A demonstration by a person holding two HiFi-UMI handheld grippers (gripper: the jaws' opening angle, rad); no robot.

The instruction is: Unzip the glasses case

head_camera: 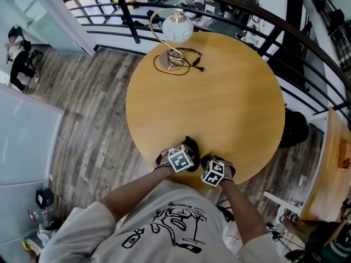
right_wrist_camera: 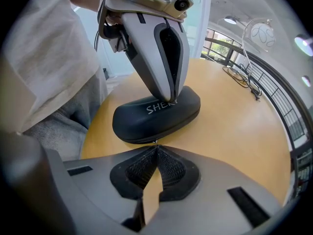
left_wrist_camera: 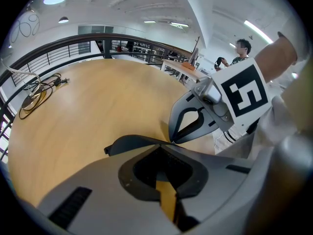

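Observation:
A black glasses case [head_camera: 192,148] [right_wrist_camera: 156,114] with white lettering lies closed near the front edge of the round wooden table [head_camera: 219,103]. My left gripper [head_camera: 190,156] [right_wrist_camera: 171,99] comes down from above, shut, with its tips pressed on the case's top. My right gripper [head_camera: 202,161] [right_wrist_camera: 156,147] is shut, and its tips meet at the small metal zip pull [right_wrist_camera: 155,142] on the case's near side. In the left gripper view, the case's edge [left_wrist_camera: 128,143] shows just past the shut left gripper [left_wrist_camera: 164,143], where the right gripper [left_wrist_camera: 172,141] touches it.
A lamp with a white globe [head_camera: 176,27] and a black cable [head_camera: 186,59] stand at the table's far side. A dark railing [head_camera: 258,15] curves round behind. Another wooden table [head_camera: 334,163] is at the right. A person [left_wrist_camera: 239,50] stands far off.

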